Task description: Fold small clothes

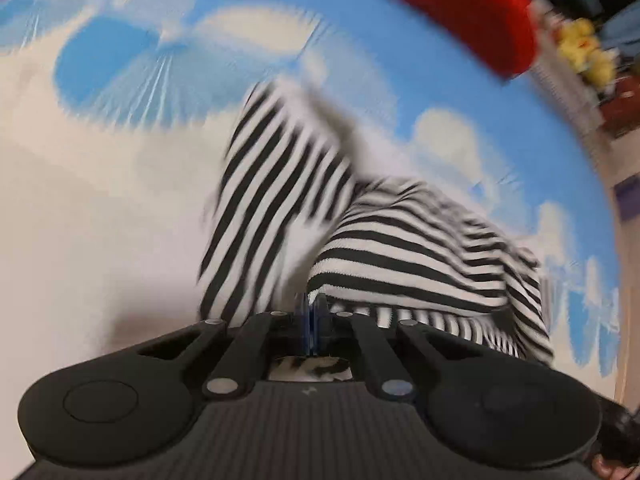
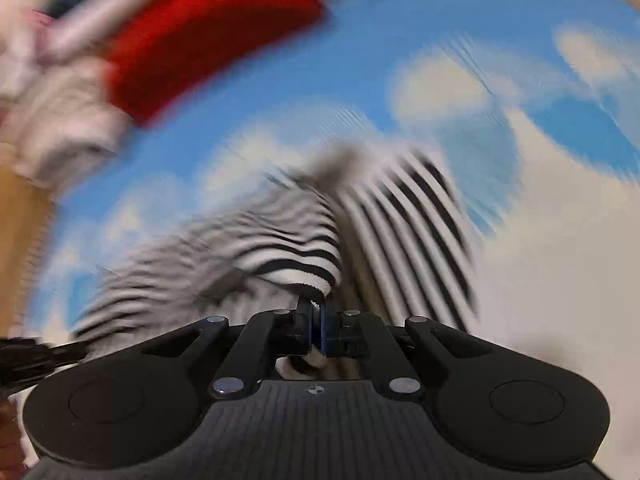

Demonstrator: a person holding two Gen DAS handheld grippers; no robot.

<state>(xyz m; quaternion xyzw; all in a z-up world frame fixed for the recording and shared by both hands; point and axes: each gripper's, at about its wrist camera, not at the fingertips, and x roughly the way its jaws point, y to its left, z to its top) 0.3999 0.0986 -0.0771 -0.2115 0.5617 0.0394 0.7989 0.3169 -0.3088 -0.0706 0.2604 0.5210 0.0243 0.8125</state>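
Both claws pinched nearly shut on cloth. Left claw (image 1: 311, 320) clamped on a hem of the black-and-white striped knit garment (image 1: 360, 220); right claw (image 2: 318, 322) clamped on another rolled edge of that same striped garment (image 2: 296, 256), a scrap of stripe showing between the pads. Striped garment bunched and partly lifted, lying on the blue sheet printed with white clouds (image 1: 120, 60), one flap standing up beyond the left claw, the rest humped just past both claws. Both views smeared by motion, so exact edge lines hard to read.

Possible trouble from here:
- Only a thin edge caught in each claw, so a slip under a quick pull likely, dropping one side and skewing the fold.
- More than one layer possibly pinched together in the bunched heap; cannot tell from the blur. Result: a fold that drags the underside along.
- Uneven lift between the two claws, twisting the stripes and leaving a lopsided crease.
- Red plush cloth (image 1: 460, 8) lying beyond the striped garment, near enough to be brushed by a wide swing.

Counts: two claws, one striped garment, one red cloth, one cloud-print sheet. Beyond the red cloth, a blurred pale heap (image 2: 60, 120), number of pieces unclear.
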